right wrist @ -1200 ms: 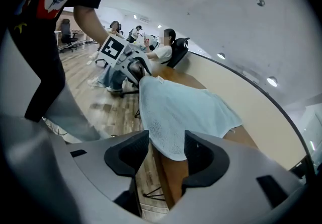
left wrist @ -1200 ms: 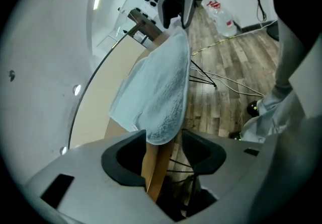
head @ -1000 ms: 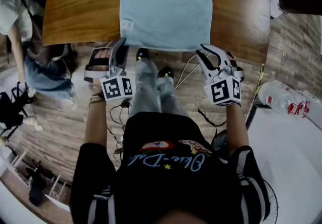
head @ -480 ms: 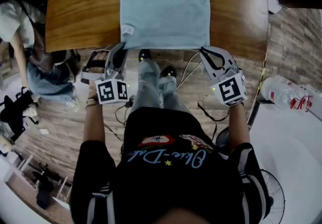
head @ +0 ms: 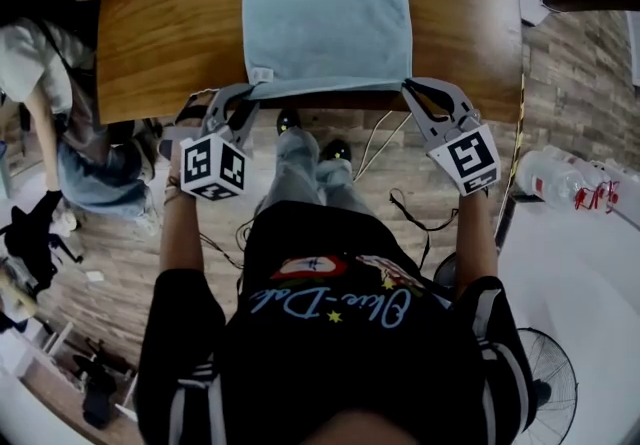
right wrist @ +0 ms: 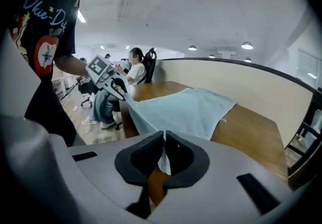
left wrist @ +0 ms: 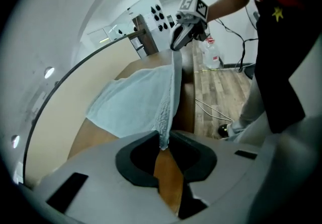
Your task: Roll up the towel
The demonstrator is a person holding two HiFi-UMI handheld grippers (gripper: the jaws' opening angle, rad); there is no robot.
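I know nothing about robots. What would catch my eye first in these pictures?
A pale blue towel lies spread on a wooden table, filling the top of the head view. At its near edge, the left gripper and the right gripper have just been closing on its two corners. Each now pinches a corner, with the towel's edge raised between them.

Bright, even light from ceiling lamps (right wrist: 246,45). Strong fisheye bending; black vignette in gripper-view corners. Head view darker low down.
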